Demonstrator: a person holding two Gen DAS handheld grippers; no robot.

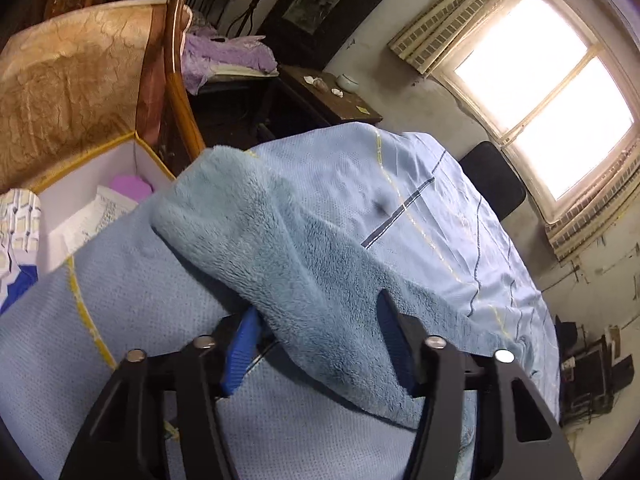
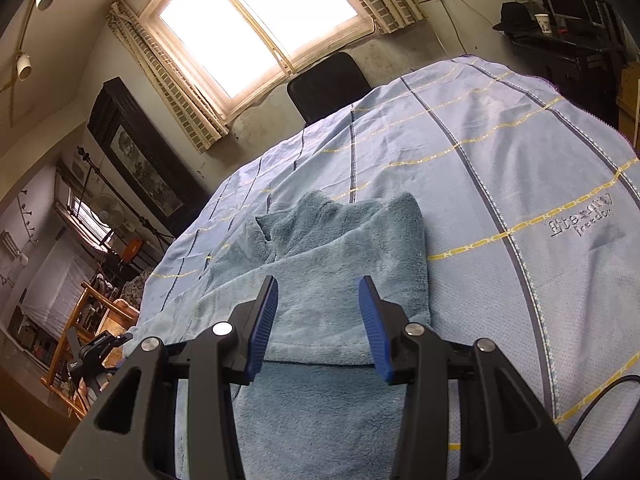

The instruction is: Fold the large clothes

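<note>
I'm looking over a table under a light blue cloth (image 2: 500,168) with yellow and grey stripes, bright window (image 2: 260,20) behind it; the fleece garment (image 2: 320,264), pale blue and fluffy, lies partly folded on the cloth in the right wrist view, its near end running under my tongs; in the left wrist view a fold of that fleece (image 1: 280,248) drapes up and across between my left gripper (image 1: 318,314) fingers; its blue pads sit on both sides of the fold, but whether they actually pinch it I cannot tell; my right gripper (image 2: 318,298) hovers over the fleece, jaws apart, nothing clamped; an open box (image 1: 100,184) with a gold lid sits left of the table.
</note>
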